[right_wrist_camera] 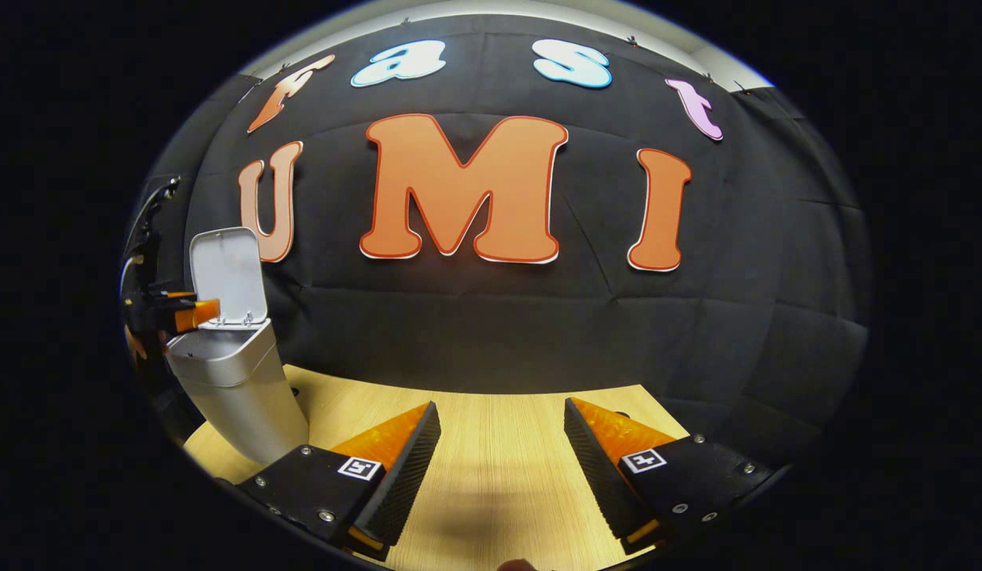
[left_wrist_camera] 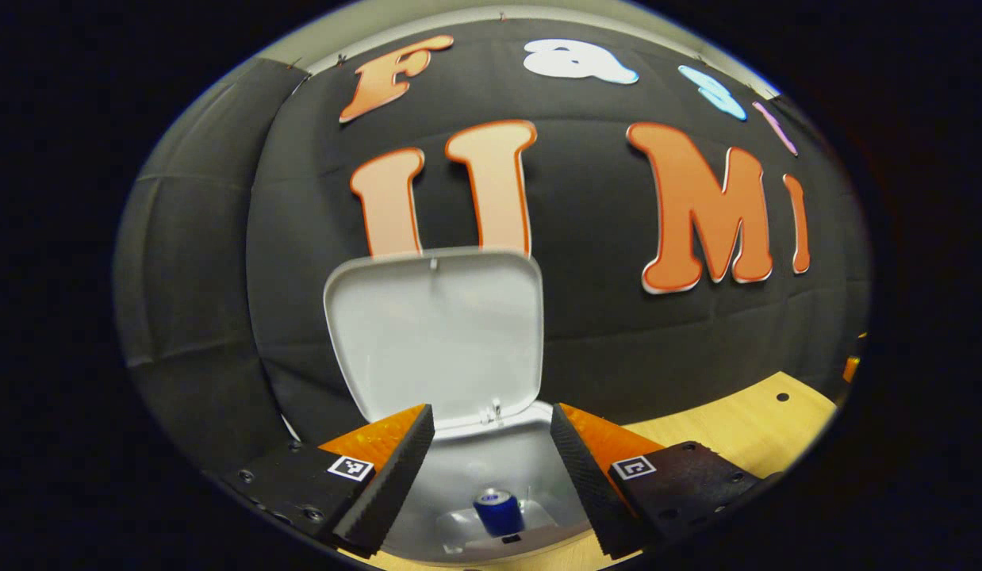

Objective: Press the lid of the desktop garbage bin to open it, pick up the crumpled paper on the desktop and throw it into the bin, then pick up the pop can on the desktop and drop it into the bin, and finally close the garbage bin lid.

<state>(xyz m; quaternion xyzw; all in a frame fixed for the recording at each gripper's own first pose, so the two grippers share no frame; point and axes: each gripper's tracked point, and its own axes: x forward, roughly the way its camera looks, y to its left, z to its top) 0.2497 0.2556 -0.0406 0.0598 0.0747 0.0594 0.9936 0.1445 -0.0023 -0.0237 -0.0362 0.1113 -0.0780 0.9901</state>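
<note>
The grey desktop bin (left_wrist_camera: 491, 468) stands open, its lid (left_wrist_camera: 435, 333) raised upright at the back. A blue pop can (left_wrist_camera: 496, 511) lies inside at the bottom of the bin, beside something pale. My left gripper (left_wrist_camera: 491, 428) hovers open just above the bin's mouth, with nothing between its fingers. In the right gripper view the same bin (right_wrist_camera: 237, 388) stands at the left on the wooden table (right_wrist_camera: 499, 476), lid (right_wrist_camera: 228, 276) up, with the left gripper (right_wrist_camera: 186, 313) over it. My right gripper (right_wrist_camera: 500, 432) is open and empty above bare table, well right of the bin.
The black cloth wall rises close behind the bin and the table. A dark hole (left_wrist_camera: 782, 396) marks the wooden tabletop (left_wrist_camera: 737, 428) right of the bin. The table's far right corner (right_wrist_camera: 642, 392) meets the cloth.
</note>
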